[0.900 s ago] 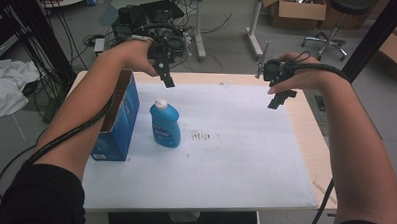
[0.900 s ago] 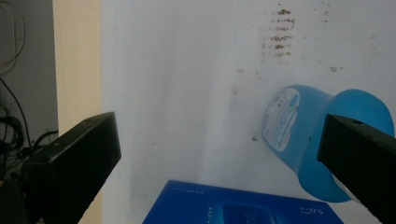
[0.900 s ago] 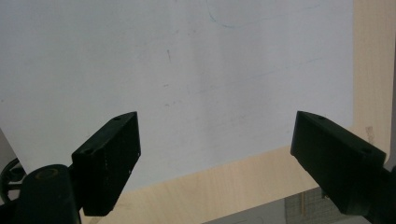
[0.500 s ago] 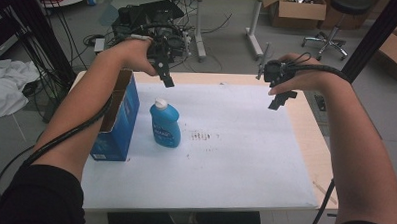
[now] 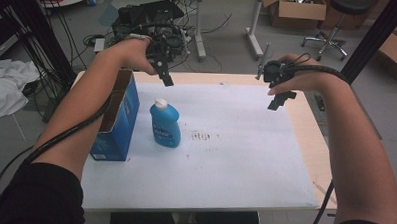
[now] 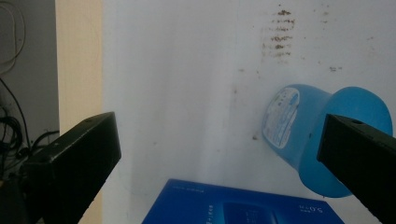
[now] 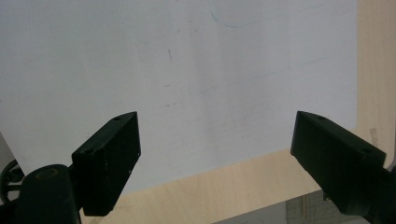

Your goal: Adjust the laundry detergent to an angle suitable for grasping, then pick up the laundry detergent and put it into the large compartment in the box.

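While nothing is gripped yet, the blue bottle point(image 5: 165, 125) stands upright on the white sheet point(image 5: 225, 158), below and a little nearer the person than the left tongs point(image 5: 166, 81); in the left gripper view it lies just inside the right-hand jaw, its white cap hidden. Beside it, on the side away from the right tongs point(image 5: 279, 99), stands an open blue box point(image 5: 113, 119), close to the bottle but apart from it; its open top suggests the bottle may be meant to go inside. Both pairs of tongs are spread wide and empty, held high over the far part of the table point(image 5: 305, 141), the right pair well apart from the bottle, over bare sheet and wooden edge. That looks like a ready stance before a reach. Compared with the earlier pictures, bottle, box and both hands sit where they did; nothing has shifted.
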The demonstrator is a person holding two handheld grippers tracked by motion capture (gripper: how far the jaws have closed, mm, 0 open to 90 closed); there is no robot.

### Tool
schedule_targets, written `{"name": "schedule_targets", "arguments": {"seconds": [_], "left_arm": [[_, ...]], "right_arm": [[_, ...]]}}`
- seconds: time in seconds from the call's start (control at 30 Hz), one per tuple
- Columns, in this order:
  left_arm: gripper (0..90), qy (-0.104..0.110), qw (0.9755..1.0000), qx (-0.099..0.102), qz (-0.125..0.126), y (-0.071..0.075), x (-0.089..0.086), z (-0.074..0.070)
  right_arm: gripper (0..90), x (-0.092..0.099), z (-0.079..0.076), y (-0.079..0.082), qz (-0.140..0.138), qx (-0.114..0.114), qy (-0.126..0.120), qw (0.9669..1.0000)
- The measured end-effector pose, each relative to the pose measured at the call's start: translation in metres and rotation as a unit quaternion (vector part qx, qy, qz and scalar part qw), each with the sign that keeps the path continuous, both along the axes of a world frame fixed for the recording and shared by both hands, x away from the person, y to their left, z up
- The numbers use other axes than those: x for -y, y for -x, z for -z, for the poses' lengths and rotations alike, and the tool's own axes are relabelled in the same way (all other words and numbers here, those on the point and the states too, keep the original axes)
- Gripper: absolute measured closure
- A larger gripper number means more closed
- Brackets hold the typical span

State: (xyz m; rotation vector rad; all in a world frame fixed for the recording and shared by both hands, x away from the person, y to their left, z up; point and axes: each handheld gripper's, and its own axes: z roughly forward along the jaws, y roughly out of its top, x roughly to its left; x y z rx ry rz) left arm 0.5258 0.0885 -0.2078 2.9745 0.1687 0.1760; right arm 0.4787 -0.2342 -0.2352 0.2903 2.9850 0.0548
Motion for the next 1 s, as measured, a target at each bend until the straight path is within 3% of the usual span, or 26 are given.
{"name": "schedule_targets", "arguments": {"seconds": [0.33, 0.63, 1.0], "left_arm": [[0.1, 0.002, 1.0000, 0.001, -0.002, -0.007, -0.005, -0.001], [0.1, 0.001, 1.0000, 0.006, 0.006, -0.004, -0.005, -0.002], [0.1, 0.028, 0.9993, 0.009, 0.022, 0.008, -0.013, -0.015]], "right_arm": [[16.2, -0.003, -0.001, -0.003, -0.001, 0.003, -0.002, 1.0000], [16.2, -0.001, -0.003, -0.001, 0.007, 0.004, -0.005, 1.0000], [16.2, -0.003, -0.005, 0.006, 0.003, 0.005, -0.003, 1.0000]]}}
